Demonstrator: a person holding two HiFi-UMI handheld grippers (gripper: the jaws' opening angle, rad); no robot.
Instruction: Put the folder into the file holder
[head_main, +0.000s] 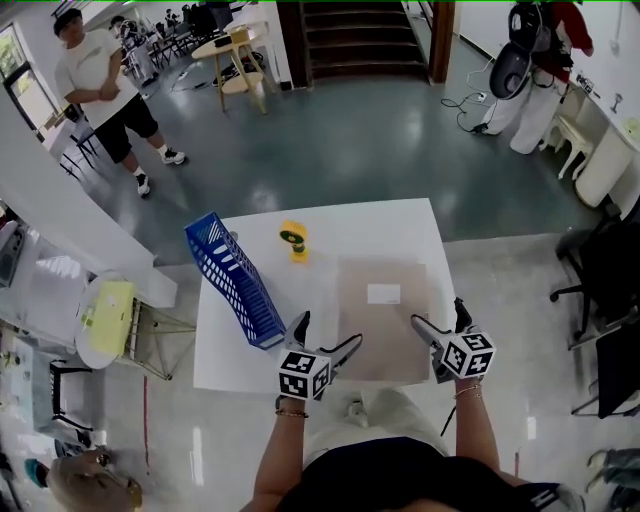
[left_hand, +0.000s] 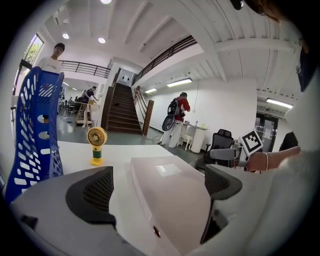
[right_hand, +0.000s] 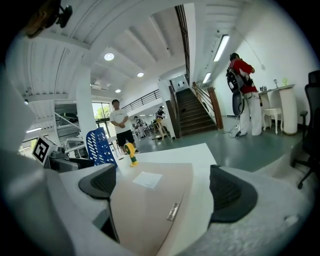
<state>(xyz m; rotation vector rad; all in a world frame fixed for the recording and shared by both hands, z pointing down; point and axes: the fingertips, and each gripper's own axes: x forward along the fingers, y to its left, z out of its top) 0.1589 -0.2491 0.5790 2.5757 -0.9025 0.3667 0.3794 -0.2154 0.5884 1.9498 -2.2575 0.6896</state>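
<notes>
A translucent beige folder (head_main: 383, 315) with a white label lies flat on the white table (head_main: 325, 225). The blue mesh file holder (head_main: 232, 280) lies on the table's left side. My left gripper (head_main: 327, 346) is open at the folder's near left corner, the folder (left_hand: 167, 195) lying between its jaws. My right gripper (head_main: 438, 332) is open at the near right corner, with the folder (right_hand: 150, 210) between its jaws too. Neither gripper is closed on it.
A small yellow hand fan (head_main: 293, 240) stands on the table behind the folder, near the file holder. A person (head_main: 105, 90) stands on the floor at the far left. A stool (head_main: 105, 320) is left of the table, office chairs (head_main: 605, 280) to the right.
</notes>
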